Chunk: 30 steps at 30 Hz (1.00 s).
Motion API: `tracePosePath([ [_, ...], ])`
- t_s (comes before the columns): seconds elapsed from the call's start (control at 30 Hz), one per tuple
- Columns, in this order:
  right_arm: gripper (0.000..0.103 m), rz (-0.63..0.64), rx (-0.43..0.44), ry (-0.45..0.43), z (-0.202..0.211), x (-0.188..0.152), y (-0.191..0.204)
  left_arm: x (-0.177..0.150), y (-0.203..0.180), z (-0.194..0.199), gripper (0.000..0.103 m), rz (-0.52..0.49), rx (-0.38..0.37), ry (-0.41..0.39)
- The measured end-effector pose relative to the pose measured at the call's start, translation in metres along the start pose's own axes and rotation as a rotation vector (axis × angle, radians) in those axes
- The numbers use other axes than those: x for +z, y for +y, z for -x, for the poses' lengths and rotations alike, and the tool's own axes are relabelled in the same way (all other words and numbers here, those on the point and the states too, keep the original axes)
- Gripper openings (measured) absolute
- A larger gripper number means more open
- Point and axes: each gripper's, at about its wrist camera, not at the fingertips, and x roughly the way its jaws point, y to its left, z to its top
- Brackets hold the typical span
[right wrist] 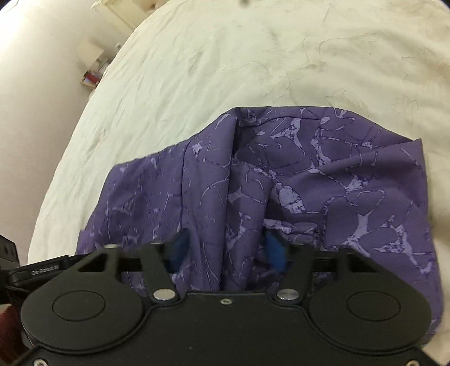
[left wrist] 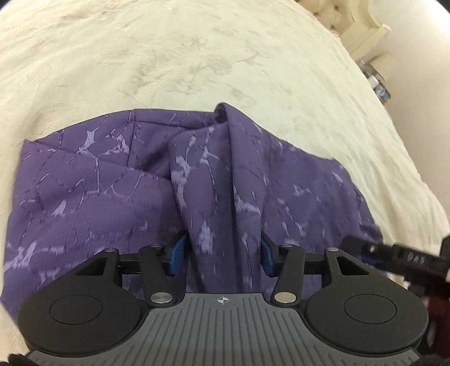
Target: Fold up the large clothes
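While the purple cloth (left wrist: 112, 197) lies bunched near the bed's (left wrist: 168, 56) near edge, I keep both left gripper (left wrist: 222, 253) and right gripper (right wrist: 225, 250) part-open astride raised folds, unpinched; soft, limp, light fabric; I'd grip hems.

Soft, even indoor light, no harsh shadows or glare; heavy fisheye bending at the edges, slight motion blur throughout.

A cream embroidered bedspread (left wrist: 197, 56) covers the bed, with a cream tufted headboard (left wrist: 332, 14) at its corner.
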Motion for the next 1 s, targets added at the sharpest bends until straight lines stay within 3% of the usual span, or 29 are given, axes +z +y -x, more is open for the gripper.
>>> tracePosePath([
  [0.03, 0.034, 0.014, -0.024, -0.007, 0.000, -0.001, 0.004, 0.001, 0.001, -0.001, 0.046, 0.003, 0.005, -0.010],
  [0.07, 0.018, 0.037, -0.039, -0.017, 0.001, -0.001, 0.008, 0.001, -0.001, 0.000, 0.039, 0.000, 0.017, -0.029],
  [0.23, 0.014, 0.191, -0.059, -0.131, 0.028, -0.001, 0.036, -0.007, 0.003, 0.011, 0.037, -0.005, 0.049, -0.092],
  [0.3, 0.015, 0.182, -0.113, -0.096, 0.017, -0.001, 0.029, -0.012, 0.008, 0.008, 0.039, 0.004, 0.051, -0.067],
  [0.43, 0.019, 0.170, -0.199, -0.025, -0.011, -0.005, 0.007, -0.018, 0.008, 0.009, 0.040, -0.073, 0.066, -0.057],
  [0.53, 0.039, 0.217, -0.222, -0.053, -0.004, -0.003, 0.018, -0.018, -0.001, 0.026, 0.043, -0.091, 0.081, -0.082],
  [0.6, 0.060, 0.269, -0.240, -0.102, 0.014, -0.009, 0.030, -0.024, -0.008, 0.041, 0.045, -0.119, 0.098, -0.109],
  [0.77, 0.067, 0.370, -0.208, -0.146, 0.037, -0.033, 0.055, -0.049, -0.031, 0.056, 0.049, -0.218, 0.111, -0.109],
  [0.93, 0.068, 0.449, -0.251, -0.062, 0.024, -0.068, 0.066, -0.080, -0.032, 0.042, 0.052, -0.256, 0.173, -0.046],
  [1.0, 0.072, 0.469, -0.303, -0.016, 0.015, -0.080, 0.065, -0.086, -0.025, 0.036, 0.060, -0.247, 0.194, -0.040],
])
